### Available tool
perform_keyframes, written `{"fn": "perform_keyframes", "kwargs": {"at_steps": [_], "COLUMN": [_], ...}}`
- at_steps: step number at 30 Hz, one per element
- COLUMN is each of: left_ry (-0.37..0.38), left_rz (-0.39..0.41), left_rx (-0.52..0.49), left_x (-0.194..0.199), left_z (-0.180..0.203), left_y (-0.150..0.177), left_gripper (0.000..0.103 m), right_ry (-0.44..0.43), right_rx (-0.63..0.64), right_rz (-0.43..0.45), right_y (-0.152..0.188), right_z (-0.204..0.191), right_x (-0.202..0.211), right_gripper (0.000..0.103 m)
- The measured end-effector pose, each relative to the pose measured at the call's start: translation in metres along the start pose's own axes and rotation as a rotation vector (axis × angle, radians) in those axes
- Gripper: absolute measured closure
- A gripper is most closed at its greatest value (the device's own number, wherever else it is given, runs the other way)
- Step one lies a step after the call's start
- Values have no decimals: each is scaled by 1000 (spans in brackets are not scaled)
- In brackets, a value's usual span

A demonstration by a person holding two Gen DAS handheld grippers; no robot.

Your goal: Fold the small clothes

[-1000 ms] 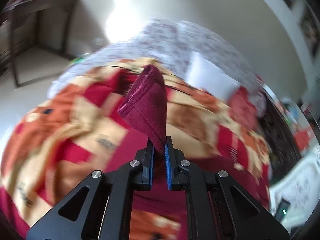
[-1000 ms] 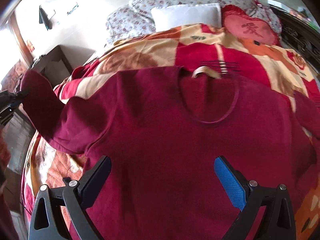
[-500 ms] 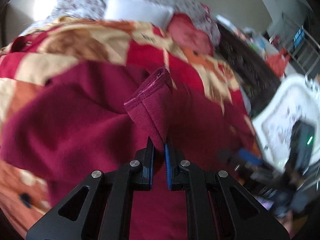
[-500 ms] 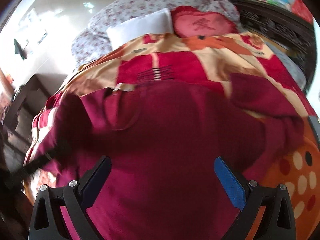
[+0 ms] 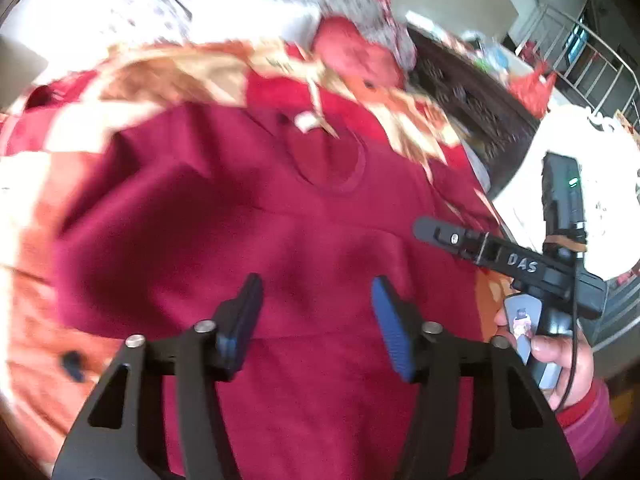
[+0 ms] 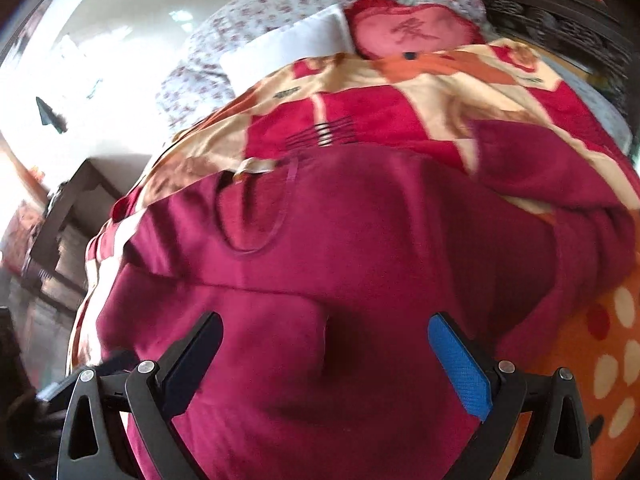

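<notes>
A maroon long-sleeved top lies front up on the bed, its round neckline towards the pillows. Its left sleeve is folded across the chest, the cuff edge near the middle. The right sleeve lies bent out to the side. My left gripper hovers over the body of the top; its jaws are opening and nothing is between them. Low over the chest, my right gripper stands wide open and empty. One of its fingers shows in the left wrist view, held by a hand.
A red, orange and cream patterned blanket covers the bed. A white pillow and a red heart cushion lie at the head. Dark carved woodwork runs along the right. An orange spotted cushion lies near right, a dark side table left.
My left gripper carried the sleeve cuff across over the top's body, then opened and let it go. The right gripper swung to the right, then held still, open throughout.
</notes>
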State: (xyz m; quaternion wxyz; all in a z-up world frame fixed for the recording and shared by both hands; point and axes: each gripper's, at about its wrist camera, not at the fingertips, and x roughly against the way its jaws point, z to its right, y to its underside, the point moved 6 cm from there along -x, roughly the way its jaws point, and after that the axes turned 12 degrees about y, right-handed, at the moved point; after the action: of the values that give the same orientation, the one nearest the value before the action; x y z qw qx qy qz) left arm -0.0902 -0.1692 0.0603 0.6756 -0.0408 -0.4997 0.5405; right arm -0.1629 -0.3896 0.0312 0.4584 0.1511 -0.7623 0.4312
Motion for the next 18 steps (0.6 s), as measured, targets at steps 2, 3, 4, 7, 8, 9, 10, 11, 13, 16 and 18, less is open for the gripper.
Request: {"fn": "perform_keyframes", "kwargs": {"at_steps": [2, 3, 4, 7, 8, 9, 10, 11, 13, 16, 18], "left_ry": [-30, -61, -88, -179, -204, -216, -224, -221, -206, -214, -227], "left_rz": [10, 19, 32, 42, 37, 35, 40, 47, 67, 68, 65], "left_rx": [5, 12, 19, 57, 80, 99, 136, 164, 221, 233, 221], "left_x": [14, 24, 30, 41, 42, 44, 46, 47, 50, 50, 48], "left_z": [-11, -21, -31, -65, -76, -84, -94, -101, -112, -114, -109], "left_y": [0, 0, 0, 5, 6, 8, 10, 11, 16, 20, 18], "left_gripper": [44, 44, 44, 44, 44, 44, 44, 44, 44, 44, 44], "right_ry": [-7, 2, 16, 63, 83, 99, 127, 156, 177, 117, 99], "right_rx": [20, 24, 32, 81, 111, 126, 141, 160, 190, 231, 259], "right_rz": [-7, -12, -13, -12, -16, -22, -34, -52, -22, 33, 37], "right_y": [0, 0, 1, 5, 7, 9, 11, 15, 17, 16, 13], "right_z": [-11, -13, -16, -20, -22, -22, -21, -20, -21, -32, -34], "right_x": [-4, -6, -8, -16, -22, -26, -32, -41, -43, -36, -31], "right_gripper": [1, 1, 1, 1, 1, 1, 5, 11, 33, 82, 98]}}
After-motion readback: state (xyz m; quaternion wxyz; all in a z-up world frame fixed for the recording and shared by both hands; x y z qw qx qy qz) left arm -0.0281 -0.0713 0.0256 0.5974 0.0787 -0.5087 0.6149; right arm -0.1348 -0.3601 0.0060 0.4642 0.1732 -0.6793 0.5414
